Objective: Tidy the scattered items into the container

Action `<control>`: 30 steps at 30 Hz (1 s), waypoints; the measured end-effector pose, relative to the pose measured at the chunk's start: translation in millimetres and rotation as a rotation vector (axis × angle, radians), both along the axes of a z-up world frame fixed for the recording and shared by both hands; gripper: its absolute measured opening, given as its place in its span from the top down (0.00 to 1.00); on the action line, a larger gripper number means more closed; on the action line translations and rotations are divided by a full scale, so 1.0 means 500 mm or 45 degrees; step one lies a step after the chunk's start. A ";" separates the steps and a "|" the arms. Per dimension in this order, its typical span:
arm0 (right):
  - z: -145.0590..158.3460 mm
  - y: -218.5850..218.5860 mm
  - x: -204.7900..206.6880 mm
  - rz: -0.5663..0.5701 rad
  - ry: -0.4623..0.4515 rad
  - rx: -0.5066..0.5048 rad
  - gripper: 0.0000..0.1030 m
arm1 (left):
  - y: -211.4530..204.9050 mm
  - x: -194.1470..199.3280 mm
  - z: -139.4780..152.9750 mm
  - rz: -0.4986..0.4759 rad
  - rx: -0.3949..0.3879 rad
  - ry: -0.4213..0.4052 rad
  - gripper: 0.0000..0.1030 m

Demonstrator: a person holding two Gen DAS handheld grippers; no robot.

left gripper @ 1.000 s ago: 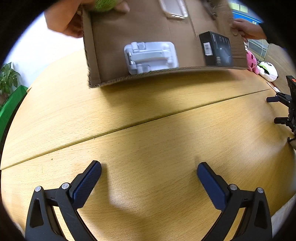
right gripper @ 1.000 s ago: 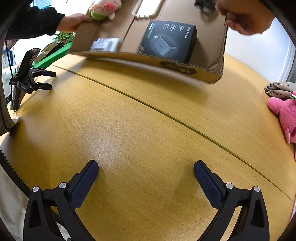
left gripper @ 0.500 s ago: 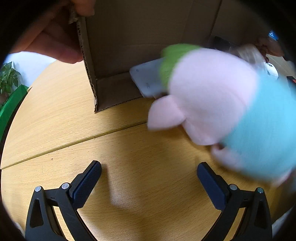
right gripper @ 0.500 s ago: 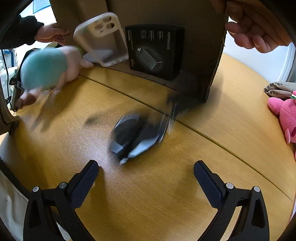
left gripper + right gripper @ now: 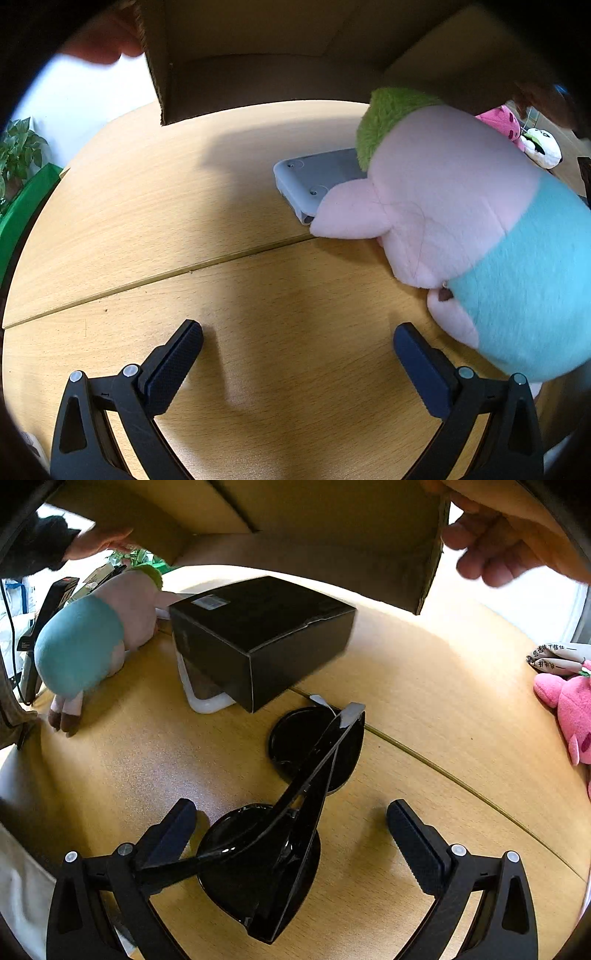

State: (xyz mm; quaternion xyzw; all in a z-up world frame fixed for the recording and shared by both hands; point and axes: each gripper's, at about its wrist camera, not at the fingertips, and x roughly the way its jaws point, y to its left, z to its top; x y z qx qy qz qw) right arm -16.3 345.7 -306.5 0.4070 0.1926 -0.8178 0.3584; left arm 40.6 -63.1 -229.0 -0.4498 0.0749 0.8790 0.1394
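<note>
- Left wrist view: the left gripper (image 5: 297, 354) is seen with its fingers spread wide and nothing between them, over bare wooden table (image 5: 147, 229).
- Ahead and right of the right finger lies the plush pig (image 5: 461, 236), on its side; its long axis is judged to run from the teal body near that finger to the green-capped head farther ahead.
- A grey flat stand (image 5: 314, 177) lies ahead of the fingers, partly hidden under the pig's head; its visible corner points toward the left finger.
- The cardboard box (image 5: 258, 55) is held above the table by another person's hands, well ahead of the fingers; it is not set down.
- Right wrist view: the right gripper (image 5: 291, 830) is also spread wide, gripping nothing.
- The folded sunglasses (image 5: 291, 812) lie between the fingers and just ahead, one lens near the left finger; their long axis runs forward and slightly right.
- The black carton (image 5: 262, 635) rests ahead, tilted on a white phone case (image 5: 207, 701), one corner toward the fingers.
- Judgement: the sunglasses are best taken first, closed upon across the frame bridge, not the lenses; a placed box should be awaited.
</note>
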 end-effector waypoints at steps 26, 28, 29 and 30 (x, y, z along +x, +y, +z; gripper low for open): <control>0.000 0.002 -0.002 -0.001 0.001 0.001 0.00 | -0.002 -0.005 0.019 0.023 0.001 -0.001 0.00; 0.001 0.003 -0.002 -0.001 0.001 0.001 0.00 | -0.004 -0.006 0.018 0.023 0.001 -0.001 0.00; 0.001 0.004 -0.002 -0.001 0.001 0.001 0.00 | -0.005 -0.006 0.016 0.023 0.002 -0.001 0.00; 0.000 0.002 -0.002 -0.001 0.001 0.001 0.00 | -0.005 -0.006 0.015 0.023 0.002 -0.001 0.00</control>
